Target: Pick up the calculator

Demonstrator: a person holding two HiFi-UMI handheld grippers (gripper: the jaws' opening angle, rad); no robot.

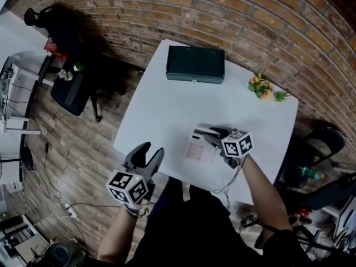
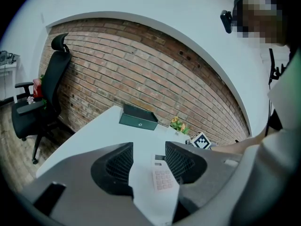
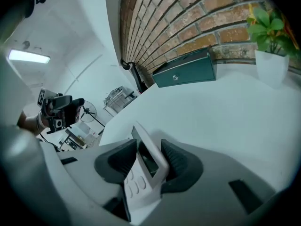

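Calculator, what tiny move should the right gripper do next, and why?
Probably finish squeezing before lifting: the right gripper is closing its fingers with the calculator tilted between them, and the grip doesn't look firm yet.

My dark top [image 1: 186, 227], forearms bare. Left gripper [image 1: 153, 149], right gripper [image 1: 207, 135]: grey shells, black ribbed pads [image 2: 123, 164]. White left cube [image 1: 128, 186], right cube [image 1: 237, 143], black square markers. Thin cable [image 1: 231, 182] under right wrist. Both jaws closing: left on nothing, calculator [image 1: 199, 147] between right.
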